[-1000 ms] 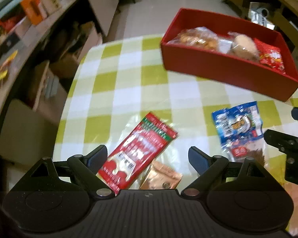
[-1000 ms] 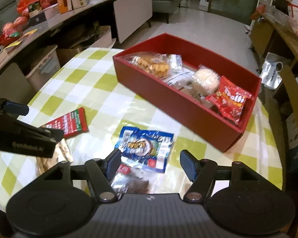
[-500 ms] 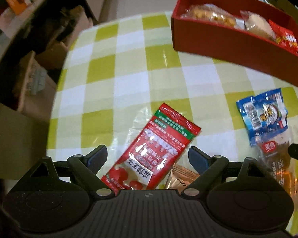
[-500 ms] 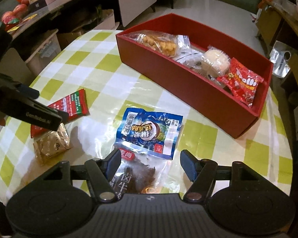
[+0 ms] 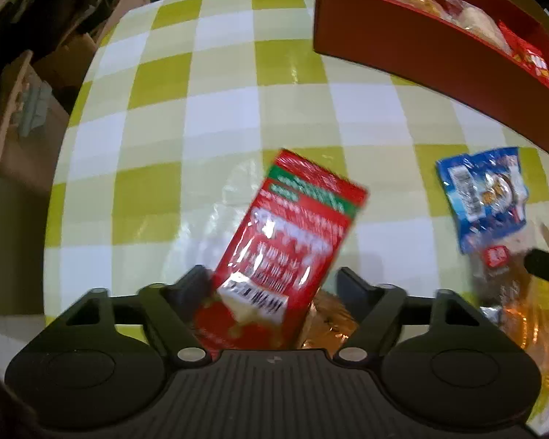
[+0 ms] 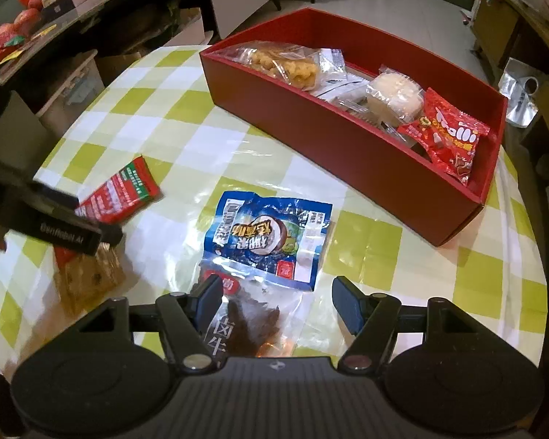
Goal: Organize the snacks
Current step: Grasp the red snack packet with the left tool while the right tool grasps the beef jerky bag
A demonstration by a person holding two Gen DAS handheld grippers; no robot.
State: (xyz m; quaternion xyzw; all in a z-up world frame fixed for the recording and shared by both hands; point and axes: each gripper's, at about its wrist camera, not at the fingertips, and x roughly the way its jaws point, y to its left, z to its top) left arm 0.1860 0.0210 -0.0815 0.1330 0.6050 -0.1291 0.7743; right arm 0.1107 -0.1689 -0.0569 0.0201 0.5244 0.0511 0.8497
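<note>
Our left gripper (image 5: 274, 285) spread, straddling red packet (image 5: 292, 234); our right gripper (image 6: 277, 298) spread over jerky pouch (image 6: 252, 323). Bare cloth before red box (image 6: 362, 153).

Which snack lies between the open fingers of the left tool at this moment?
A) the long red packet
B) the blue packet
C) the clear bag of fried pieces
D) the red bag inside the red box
A: the long red packet runs between the spread fingers of the left tool; the blue packet lies apart.

box (image 6: 351, 139) behind pouch (image 6: 271, 234); packet (image 6: 122, 192) apparently left
</note>
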